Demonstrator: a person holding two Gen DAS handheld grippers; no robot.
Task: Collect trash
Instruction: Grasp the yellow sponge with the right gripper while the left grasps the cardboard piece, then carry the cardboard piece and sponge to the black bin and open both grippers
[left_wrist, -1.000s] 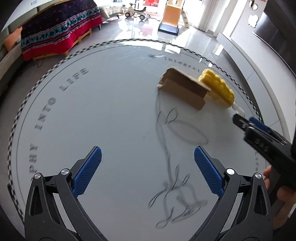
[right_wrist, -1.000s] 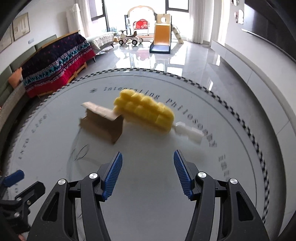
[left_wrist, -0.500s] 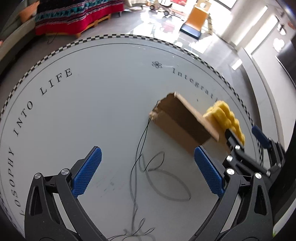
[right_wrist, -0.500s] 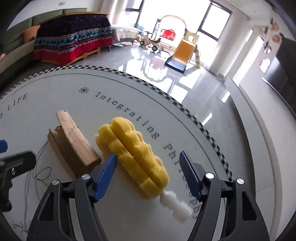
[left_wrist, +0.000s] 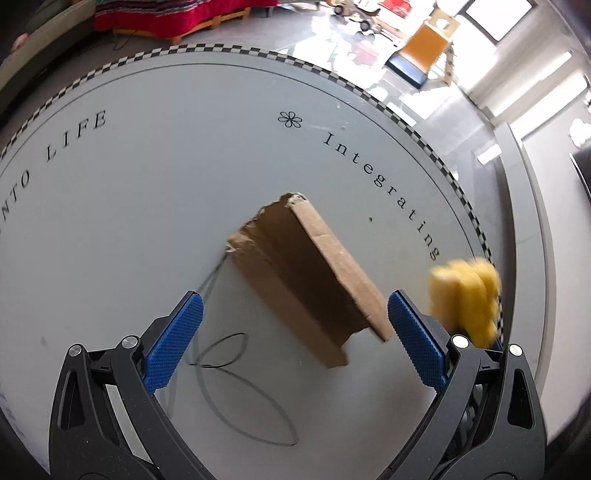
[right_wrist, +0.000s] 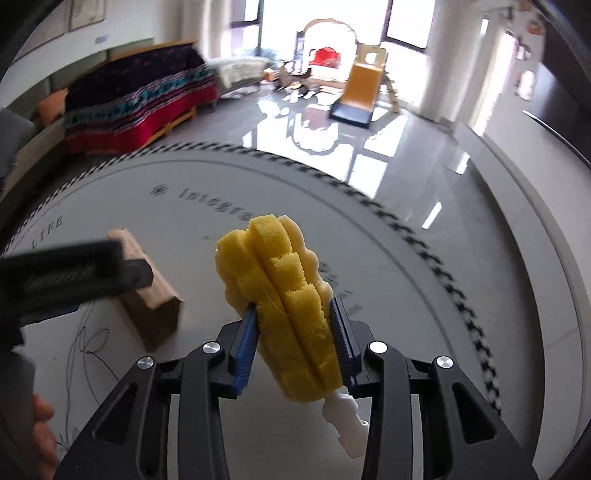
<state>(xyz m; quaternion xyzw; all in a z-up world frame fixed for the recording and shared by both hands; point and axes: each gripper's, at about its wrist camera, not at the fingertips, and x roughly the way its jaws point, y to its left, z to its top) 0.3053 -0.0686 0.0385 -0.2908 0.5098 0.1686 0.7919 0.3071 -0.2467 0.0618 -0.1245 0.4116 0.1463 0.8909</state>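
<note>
My right gripper (right_wrist: 293, 341) is shut on a yellow sponge brush (right_wrist: 284, 295) with a white handle stub (right_wrist: 345, 422) and holds it above the round grey table (right_wrist: 388, 295). The sponge also shows blurred at the right in the left wrist view (left_wrist: 463, 295). A torn folded piece of brown cardboard (left_wrist: 306, 280) lies on the table (left_wrist: 147, 192). My left gripper (left_wrist: 293, 341) is open, its blue pads either side of the cardboard's near end. The cardboard shows left of the sponge in the right wrist view (right_wrist: 147, 295).
A thin dark wire (left_wrist: 221, 369) loops over the table in front of the cardboard. The table has a checkered rim (left_wrist: 424, 140) and printed lettering. Beyond it are a glossy floor, a sofa with a red patterned blanket (right_wrist: 140, 103) and a toy slide (right_wrist: 360, 88).
My right gripper closed on the yellow sponge brush and lifted it off the table. My left gripper moved forward so its open fingers now flank the cardboard.
</note>
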